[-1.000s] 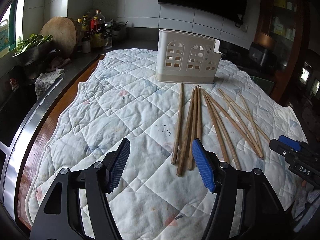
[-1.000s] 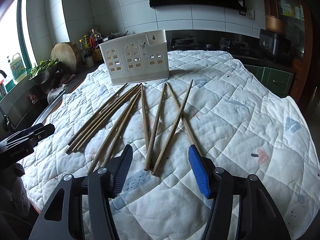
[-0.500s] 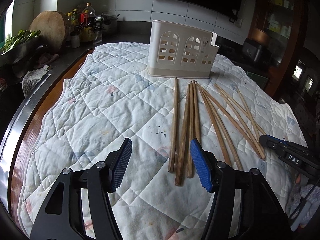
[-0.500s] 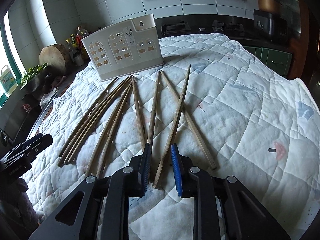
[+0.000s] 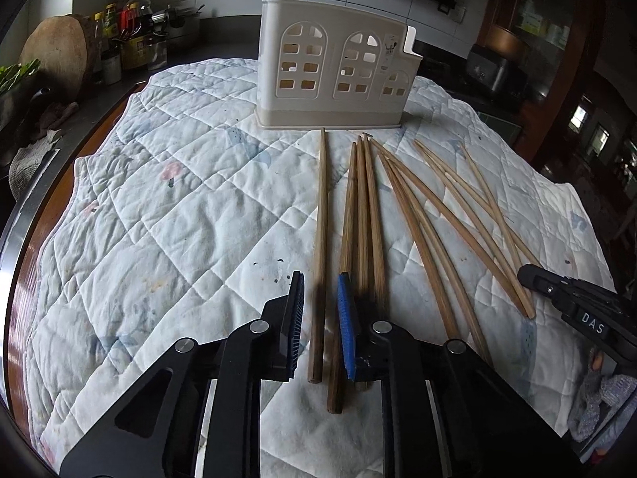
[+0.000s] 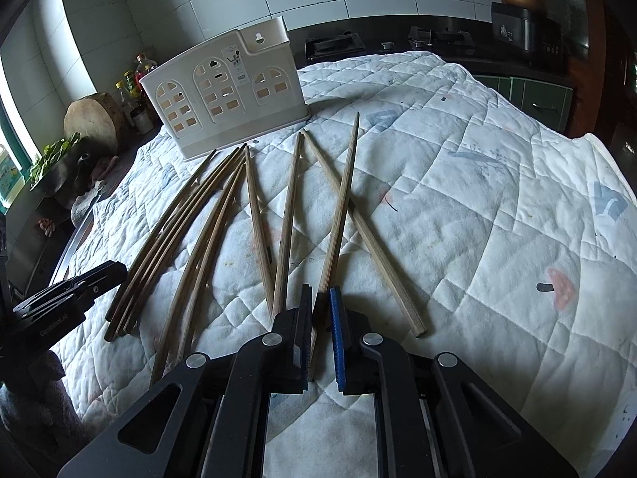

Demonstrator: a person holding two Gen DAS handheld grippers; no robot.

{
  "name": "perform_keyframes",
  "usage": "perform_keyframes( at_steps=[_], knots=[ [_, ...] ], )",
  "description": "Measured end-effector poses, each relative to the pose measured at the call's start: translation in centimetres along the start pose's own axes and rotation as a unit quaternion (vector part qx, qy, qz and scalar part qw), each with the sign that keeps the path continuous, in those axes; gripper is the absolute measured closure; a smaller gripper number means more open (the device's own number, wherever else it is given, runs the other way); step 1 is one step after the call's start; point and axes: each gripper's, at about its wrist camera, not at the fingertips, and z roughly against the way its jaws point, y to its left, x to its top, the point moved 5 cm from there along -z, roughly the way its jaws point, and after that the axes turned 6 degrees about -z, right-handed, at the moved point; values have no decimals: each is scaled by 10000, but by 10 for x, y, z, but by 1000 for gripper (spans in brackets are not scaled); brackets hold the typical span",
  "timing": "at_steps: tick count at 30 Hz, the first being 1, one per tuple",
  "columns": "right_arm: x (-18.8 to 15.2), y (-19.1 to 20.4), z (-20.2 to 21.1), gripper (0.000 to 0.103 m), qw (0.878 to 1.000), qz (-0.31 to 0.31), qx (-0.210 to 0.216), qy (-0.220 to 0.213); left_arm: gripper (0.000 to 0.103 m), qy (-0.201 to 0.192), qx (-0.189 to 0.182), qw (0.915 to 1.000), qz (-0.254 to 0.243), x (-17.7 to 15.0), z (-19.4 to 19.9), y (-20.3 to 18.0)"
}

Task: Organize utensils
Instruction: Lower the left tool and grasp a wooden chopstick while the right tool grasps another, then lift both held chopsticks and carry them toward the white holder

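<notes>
In front of the cream plastic utensil holder (image 5: pixel 334 67), the left gripper (image 5: pixel 320 290), narrowed but not clamped, straddles a brown wooden chopstick (image 5: pixel 321 215) pointing lengthwise at the holder; the right gripper (image 6: pixel 319 298) clenches another chopstick (image 6: pixel 338 215).

right gripper (image 6: pixel 320 302) fingers (image 6: pixel 305 318) pinching 1 chopstick (image 6: pixel 338 207), quilted cloth (image 6: pixel 477 219)

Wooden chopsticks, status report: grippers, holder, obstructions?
Left gripper straddling leftmost wooden chopstick, jaws narrowed. Right gripper shut on brown wooden chopstick. Cream plastic holder upright, unobstructed.

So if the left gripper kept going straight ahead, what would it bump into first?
Probably the white utensil holder. The left gripper points along the leftmost chopstick between its jaws, straight toward the holder's base, though depth is unclear.
</notes>
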Motion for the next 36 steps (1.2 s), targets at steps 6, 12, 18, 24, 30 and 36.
perform_keyframes(
  at_steps=[6,12,18,24,30,36],
  knots=[
    [0,1,-5,92,10000,10,-17,75,93,236,16,9997,108,1,-15,5],
    [0,2,-5,93,10000,62,-32,54,93,293,29,9995,105,2,-18,5],
    [3,2,8,96,9998,133,-36,-137,96,271,10,9994,207,3,-17,8],
    [16,6,36,96,9977,371,-97,-562,97,100,-15,9997,217,10,1,8],
    [45,15,64,96,9919,725,-95,-1040,98,-295,-16,9993,211,25,32,9],
    [86,31,84,96,9832,1192,9,-1383,98,-602,-34,9979,222,48,52,15]
  ],
)
